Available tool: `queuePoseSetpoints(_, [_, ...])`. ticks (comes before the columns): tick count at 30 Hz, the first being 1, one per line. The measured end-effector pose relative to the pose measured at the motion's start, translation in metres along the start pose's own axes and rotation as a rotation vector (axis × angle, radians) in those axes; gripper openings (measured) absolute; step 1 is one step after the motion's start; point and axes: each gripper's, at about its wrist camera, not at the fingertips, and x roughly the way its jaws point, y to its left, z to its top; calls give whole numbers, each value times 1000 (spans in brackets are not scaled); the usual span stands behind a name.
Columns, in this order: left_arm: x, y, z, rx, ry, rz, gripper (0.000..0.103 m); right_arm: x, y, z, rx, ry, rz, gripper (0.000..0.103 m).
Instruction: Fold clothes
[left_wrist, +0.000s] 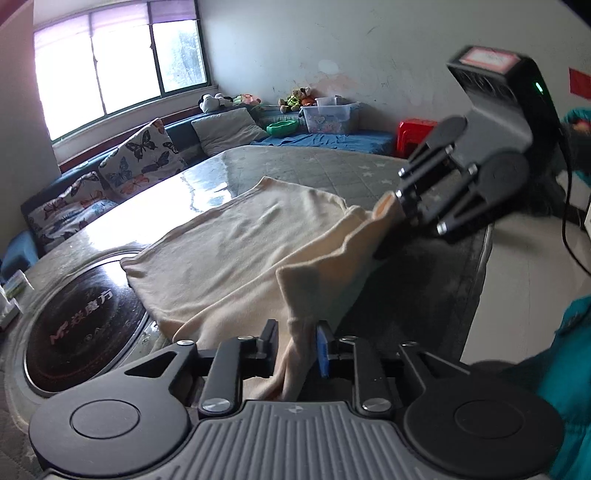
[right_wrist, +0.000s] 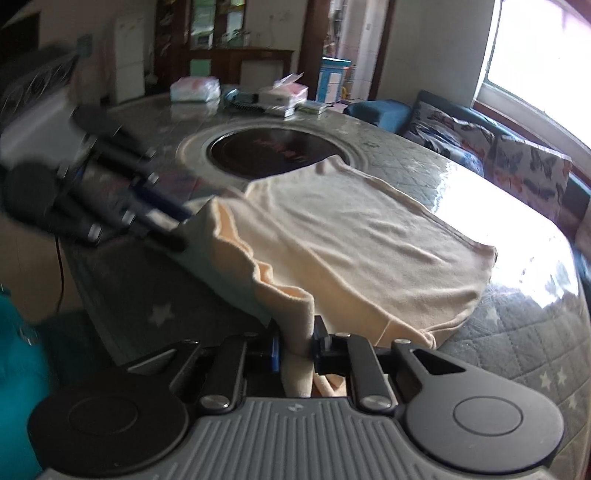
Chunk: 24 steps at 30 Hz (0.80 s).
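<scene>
1. Left gripper (left_wrist: 297, 338): jaws drawn in tight on a bunched corner of the cloth; fabric fills the narrow gap between the fingers. In the right wrist view it (right_wrist: 177, 229) appears to the left of the right gripper, blurred, its fingertips at the cloth's other raised corner.
2. Right gripper (right_wrist: 297, 338): jaws closed to a narrow gap, a fold of cloth pinched between the pads. In the left wrist view it (left_wrist: 397, 214) shows up and to the right, fingertips buried in the raised edge.
3. Cloth (left_wrist: 236, 243): cream, soft, lightly wrinkled. The near edge is lifted off the table and sags between the two grippers; the rest lies flat ahead of them. Its far left corner just overlaps the burner's rim.
4. Table (left_wrist: 314, 166): quilted grey cover with pale stars under a glossy clear sheet, strong window glare on it.
5. Burner (left_wrist: 85, 321): round black plate sunk in the table, red lettering; ahead and left of the left gripper, straight ahead past the cloth for the right gripper.
6. Cushions (left_wrist: 144, 158): butterfly print, along a bench beyond the table, left of the left gripper.
7. Window (left_wrist: 118, 62): above the cushions, bright.
8. Bin (left_wrist: 330, 118): clear plastic, far ahead on a blue mat by the wall, soft toys (left_wrist: 295, 98) beside it.
9. Stool (left_wrist: 413, 134): red, right of the bin.
10. Packets (right_wrist: 195, 88): at the table's far end in the right wrist view; contents unclear.
</scene>
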Motion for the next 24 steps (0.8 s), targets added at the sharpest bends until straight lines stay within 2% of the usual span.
queuePoseSetpoints(7, [0,-8,-16,104,15,75,27,-2,-9,8,55,-29,-12,13])
queuePoseSetpoints(10, [-2,-8,-19,112,3,82,10,-4,-5,8,56,-42,-22,12])
queuePoseSetpoints(16, [-25,-6,-12,63,-48,76,6,-15,0,8,59,-77,-34,11])
queuePoseSetpoints(24, [-79,-9,-7,-38,-91,27,6,-58,15,8,33,-96,47,11])
